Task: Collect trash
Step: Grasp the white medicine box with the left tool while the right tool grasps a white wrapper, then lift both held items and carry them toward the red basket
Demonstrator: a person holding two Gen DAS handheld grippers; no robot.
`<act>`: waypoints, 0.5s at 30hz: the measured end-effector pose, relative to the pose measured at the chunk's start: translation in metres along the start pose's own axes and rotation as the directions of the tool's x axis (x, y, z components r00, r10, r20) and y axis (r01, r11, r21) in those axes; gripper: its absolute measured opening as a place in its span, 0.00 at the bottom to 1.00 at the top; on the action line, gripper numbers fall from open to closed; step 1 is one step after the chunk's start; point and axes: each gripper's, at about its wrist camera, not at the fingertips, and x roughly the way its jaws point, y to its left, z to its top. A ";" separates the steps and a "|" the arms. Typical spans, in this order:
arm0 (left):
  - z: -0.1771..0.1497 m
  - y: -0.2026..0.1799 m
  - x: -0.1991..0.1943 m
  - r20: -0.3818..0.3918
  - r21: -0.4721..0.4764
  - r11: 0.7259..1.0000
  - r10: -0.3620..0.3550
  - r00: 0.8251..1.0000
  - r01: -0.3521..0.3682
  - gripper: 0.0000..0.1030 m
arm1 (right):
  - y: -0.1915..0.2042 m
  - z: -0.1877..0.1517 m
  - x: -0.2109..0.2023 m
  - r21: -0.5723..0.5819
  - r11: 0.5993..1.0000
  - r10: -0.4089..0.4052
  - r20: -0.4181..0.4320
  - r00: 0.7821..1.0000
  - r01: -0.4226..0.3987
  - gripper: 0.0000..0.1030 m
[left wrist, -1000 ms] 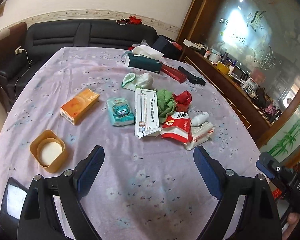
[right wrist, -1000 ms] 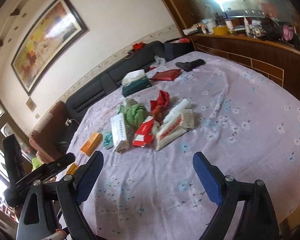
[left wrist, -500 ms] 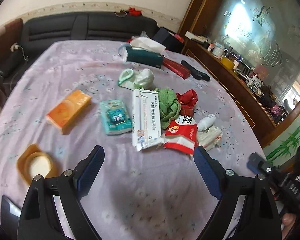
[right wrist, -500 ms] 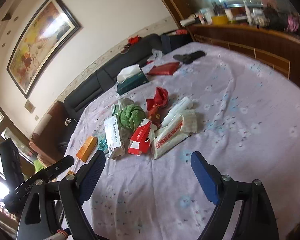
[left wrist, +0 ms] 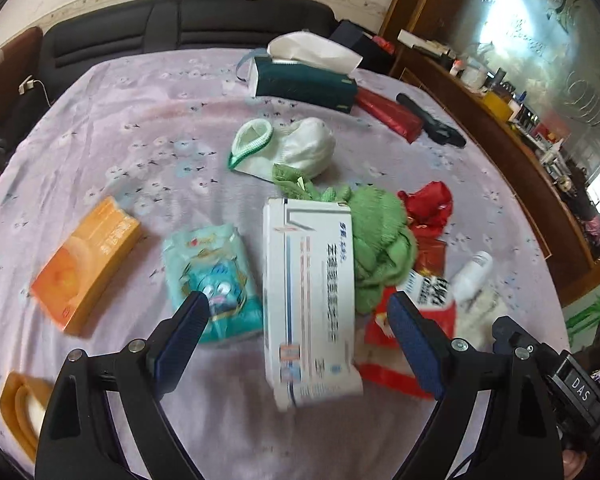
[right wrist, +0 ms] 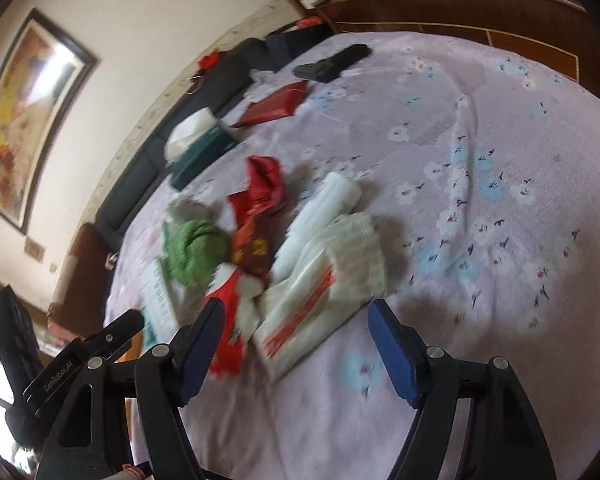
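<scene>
The left gripper (left wrist: 296,312) is held above the table with its jaws wide apart and nothing clamped. Seen from its wrist camera, the white carton (left wrist: 310,300) lies lengthwise in the gap between the blue pads (left wrist: 184,328), which do not press on it. Just left of the carton lies a teal wipes pack (left wrist: 212,276); farther left, apart from it, lies an orange box (left wrist: 86,264). A green mesh sponge (left wrist: 380,240) touches the carton's right side, with a red snack wrapper (left wrist: 404,344) beside it.

The right gripper (right wrist: 296,322) also stands apart and grips nothing; its jaws have just been closing. In its view a clear plastic packet (right wrist: 320,300) with red print lies between the fingertips (contact with the pads is not visible). Touching the packet's far side is a white tube (right wrist: 320,208), and a crumpled red wrapper (right wrist: 266,184) lies just beyond.

All trash items rest in one cluster near the middle of the floral tablecloth (right wrist: 480,160). Well behind the cluster stands a green tissue box (left wrist: 304,82), with a white sock (left wrist: 300,146) between them.
</scene>
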 end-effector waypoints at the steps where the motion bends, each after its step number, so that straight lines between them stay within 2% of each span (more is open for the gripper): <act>1: 0.002 -0.004 0.006 -0.001 0.016 1.000 0.009 1.000 -0.009 0.87 | -0.001 0.002 0.004 0.011 1.000 -0.005 0.000 1.000 0.005 0.75; 3: 0.003 -0.014 0.018 -0.016 0.074 0.997 0.032 0.999 -0.030 0.85 | 0.002 0.007 0.015 -0.007 0.999 -0.041 0.001 0.999 0.041 0.73; 4: 0.002 -0.017 0.023 -0.026 0.087 0.995 0.042 0.999 -0.039 0.80 | 0.004 0.009 0.018 -0.024 0.998 -0.060 0.005 0.998 0.060 0.69; 6: -0.002 -0.016 0.030 -0.068 0.078 0.996 0.045 0.997 -0.039 0.50 | 0.006 0.010 0.030 -0.045 0.995 -0.092 0.001 0.996 0.092 0.51; 8: -0.005 -0.011 0.024 -0.055 0.053 0.998 0.027 0.998 -0.024 0.51 | 0.003 0.010 0.032 -0.051 0.995 -0.082 0.010 0.997 0.083 0.43; 10: -0.009 -0.007 0.012 -0.036 0.038 0.999 -0.016 0.999 0.017 0.50 | -0.001 0.009 0.027 -0.039 0.998 -0.051 0.006 0.999 0.051 0.41; 15: -0.036 -0.006 -0.030 0.005 0.023 0.997 -0.077 0.997 0.077 0.50 | -0.014 -0.005 -0.015 -0.020 1.000 0.012 0.066 0.998 -0.010 0.30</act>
